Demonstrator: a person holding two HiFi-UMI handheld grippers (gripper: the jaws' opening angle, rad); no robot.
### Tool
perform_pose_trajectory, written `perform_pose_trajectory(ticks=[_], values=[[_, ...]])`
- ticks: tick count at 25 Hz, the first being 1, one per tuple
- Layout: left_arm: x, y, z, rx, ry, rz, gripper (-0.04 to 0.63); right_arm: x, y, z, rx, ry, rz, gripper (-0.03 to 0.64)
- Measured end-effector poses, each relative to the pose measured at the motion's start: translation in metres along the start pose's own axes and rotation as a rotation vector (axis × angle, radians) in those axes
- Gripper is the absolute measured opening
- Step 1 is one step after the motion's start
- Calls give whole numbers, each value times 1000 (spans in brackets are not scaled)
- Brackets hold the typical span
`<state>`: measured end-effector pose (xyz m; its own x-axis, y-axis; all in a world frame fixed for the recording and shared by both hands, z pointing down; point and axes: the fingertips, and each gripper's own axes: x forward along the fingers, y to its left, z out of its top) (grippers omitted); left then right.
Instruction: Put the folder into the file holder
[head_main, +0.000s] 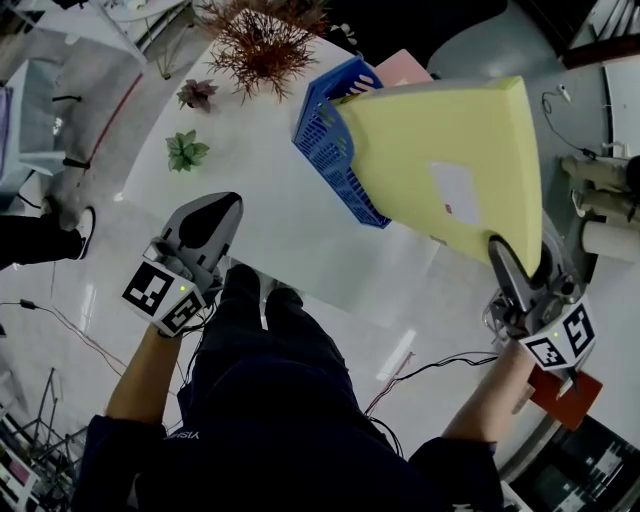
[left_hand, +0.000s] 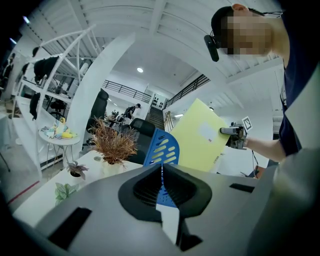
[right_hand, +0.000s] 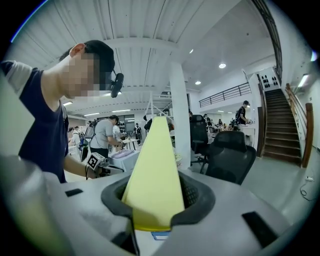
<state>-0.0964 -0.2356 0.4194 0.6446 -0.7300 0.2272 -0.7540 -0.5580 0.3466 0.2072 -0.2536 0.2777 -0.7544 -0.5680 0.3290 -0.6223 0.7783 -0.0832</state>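
Note:
A large yellow folder (head_main: 450, 170) hangs tilted over the table's right side, and my right gripper (head_main: 515, 265) is shut on its near lower corner. In the right gripper view the folder (right_hand: 152, 175) stands edge-on between the jaws. Its far corner reaches the open top of the blue slotted file holder (head_main: 325, 130). In the left gripper view the folder (left_hand: 200, 137) shows behind the holder (left_hand: 162, 147), which hides its lower corner. My left gripper (head_main: 215, 215) hovers at the table's near edge, left of the holder, shut with nothing in it.
The white table (head_main: 260, 200) carries a dried reddish plant (head_main: 262, 40), a small purple plant (head_main: 196, 93) and a small green plant (head_main: 185, 150) at its far left. Something pink (head_main: 405, 68) shows behind the holder. Cables and a red object (head_main: 565, 395) lie on the floor.

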Motion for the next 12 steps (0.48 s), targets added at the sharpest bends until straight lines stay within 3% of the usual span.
perform_pose_trajectory(ticks=[12], values=[[4, 4, -7, -6, 16, 5, 37, 32, -5, -21, -24, 75, 13, 160]])
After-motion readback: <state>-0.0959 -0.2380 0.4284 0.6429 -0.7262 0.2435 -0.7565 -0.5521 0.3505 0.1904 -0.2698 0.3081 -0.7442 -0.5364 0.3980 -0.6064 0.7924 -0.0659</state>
